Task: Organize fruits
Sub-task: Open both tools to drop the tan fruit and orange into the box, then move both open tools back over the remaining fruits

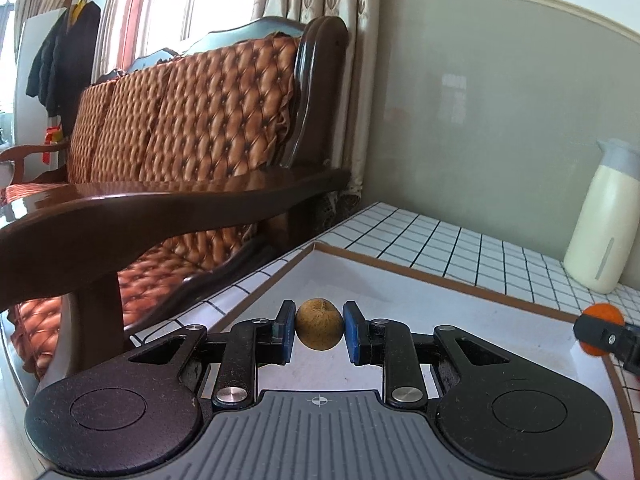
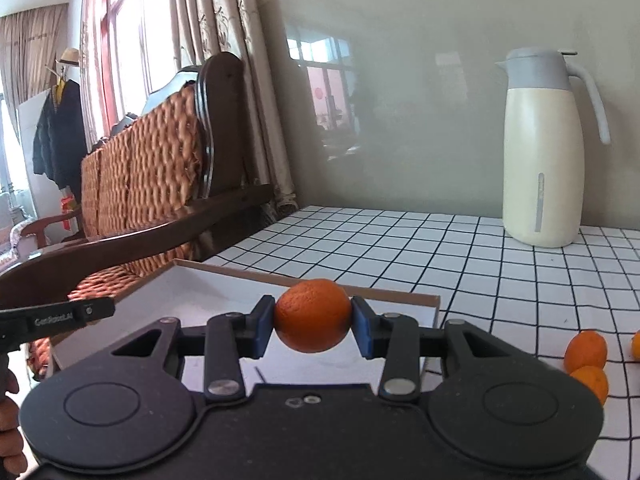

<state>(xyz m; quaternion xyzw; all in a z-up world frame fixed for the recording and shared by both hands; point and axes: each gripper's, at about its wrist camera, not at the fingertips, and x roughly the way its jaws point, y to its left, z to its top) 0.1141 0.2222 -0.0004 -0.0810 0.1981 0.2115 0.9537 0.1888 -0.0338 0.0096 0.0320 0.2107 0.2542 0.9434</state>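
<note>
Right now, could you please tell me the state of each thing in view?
Left gripper: shut on the brown fruit, above the tray.
Right gripper: shut on an orange, above the tray.
Tray: holds nothing in view.
Jug: upright, lid closed.
Spare oranges: loose on the table.

Grey-green wall (image 2: 420, 80) with pale moulding ran behind a white checked tabletop (image 2: 400, 248). Dark wooden sofa (image 1: 208, 200) with orange tufted cushions (image 1: 208, 112) stood beside it. Patterned curtains (image 2: 224, 40) framed bright windows (image 2: 132, 40); dark coats (image 2: 56, 136) hung beyond.
</note>
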